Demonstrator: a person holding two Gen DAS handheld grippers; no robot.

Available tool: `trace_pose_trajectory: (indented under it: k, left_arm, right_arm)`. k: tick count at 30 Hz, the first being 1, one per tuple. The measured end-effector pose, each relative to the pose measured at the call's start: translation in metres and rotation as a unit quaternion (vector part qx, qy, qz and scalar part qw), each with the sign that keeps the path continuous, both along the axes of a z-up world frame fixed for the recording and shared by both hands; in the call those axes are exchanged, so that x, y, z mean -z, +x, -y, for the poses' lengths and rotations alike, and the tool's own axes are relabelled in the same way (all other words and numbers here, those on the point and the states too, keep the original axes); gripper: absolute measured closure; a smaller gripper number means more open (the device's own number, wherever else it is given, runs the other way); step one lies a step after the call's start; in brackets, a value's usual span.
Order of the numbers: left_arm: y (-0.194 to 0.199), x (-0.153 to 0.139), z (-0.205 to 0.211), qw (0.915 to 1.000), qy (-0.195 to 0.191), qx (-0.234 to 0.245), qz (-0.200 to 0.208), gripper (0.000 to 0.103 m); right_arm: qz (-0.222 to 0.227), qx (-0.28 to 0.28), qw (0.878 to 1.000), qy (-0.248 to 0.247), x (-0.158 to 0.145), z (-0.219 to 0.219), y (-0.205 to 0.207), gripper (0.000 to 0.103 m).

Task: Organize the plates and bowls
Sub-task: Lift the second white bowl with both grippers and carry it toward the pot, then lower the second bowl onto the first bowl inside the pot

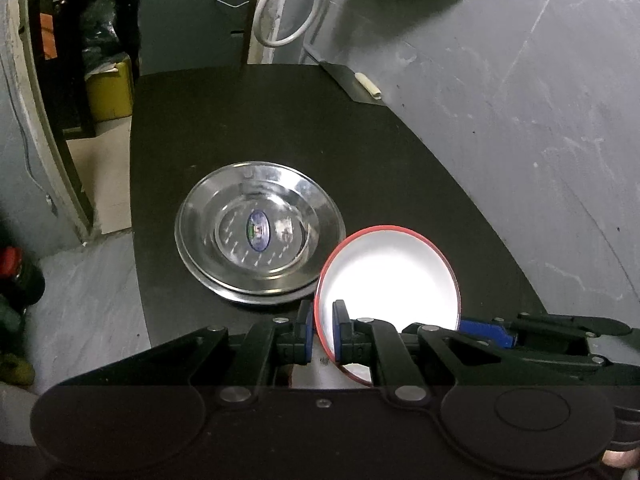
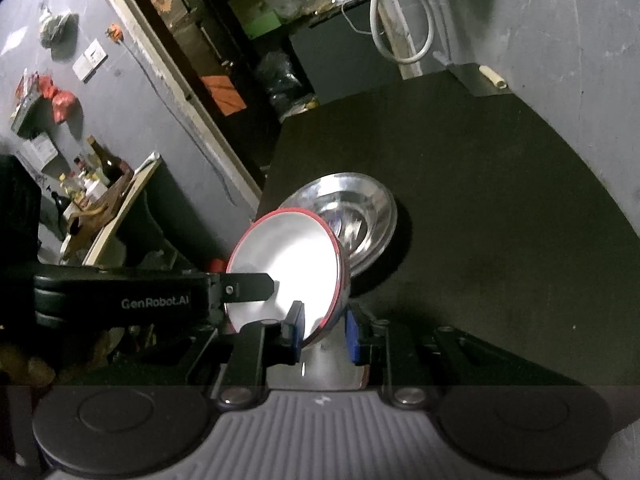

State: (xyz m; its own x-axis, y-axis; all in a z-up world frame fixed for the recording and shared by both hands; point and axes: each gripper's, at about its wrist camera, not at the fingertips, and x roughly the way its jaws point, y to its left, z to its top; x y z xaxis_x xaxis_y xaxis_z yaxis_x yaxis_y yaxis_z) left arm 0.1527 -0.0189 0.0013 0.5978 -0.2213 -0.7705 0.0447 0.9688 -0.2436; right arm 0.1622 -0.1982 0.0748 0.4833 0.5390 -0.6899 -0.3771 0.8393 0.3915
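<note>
A white bowl with a red rim (image 1: 392,272) hangs tilted just above the black table (image 1: 280,120), close to the right of a stack of shiny steel plates (image 1: 260,232). My left gripper (image 1: 324,330) is shut on the bowl's near rim, one blue pad inside and one outside. In the right wrist view the same bowl (image 2: 292,256) is clamped at its lower wall by my right gripper (image 2: 324,330), also shut. The left gripper (image 2: 256,284) reaches in from the left onto the bowl's rim. The steel plates (image 2: 360,216) lie behind the bowl, partly hidden by it.
A grey wall (image 1: 520,100) runs along the table's right side. A white cable loop (image 1: 288,12) hangs at the back. A small white tube (image 1: 369,86) lies on a dark ledge. A yellow box (image 1: 110,88) and a shelf of bottles (image 2: 96,176) stand left of the table.
</note>
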Motion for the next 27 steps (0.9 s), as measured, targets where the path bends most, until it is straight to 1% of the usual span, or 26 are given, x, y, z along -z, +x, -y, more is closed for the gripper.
trace_pose_trajectory:
  k: [11, 21, 27]
  left_arm:
    - [-0.010, 0.003, 0.006, 0.9999, 0.008, 0.006, -0.004, 0.094]
    - [-0.009, 0.012, 0.010, 0.9997, 0.012, 0.008, -0.019, 0.093]
    - [-0.009, 0.018, 0.011, 0.9994, 0.015, 0.005, -0.032, 0.093]
  right_arm:
    - [-0.011, -0.013, 1.000, -0.013, 0.001, 0.000, -0.011, 0.079]
    - [-0.025, -0.015, 0.999, -0.016, 0.005, 0.001, -0.012, 0.079]
    - [-0.037, -0.024, 0.999, -0.027, 0.010, -0.001, -0.011, 0.079]
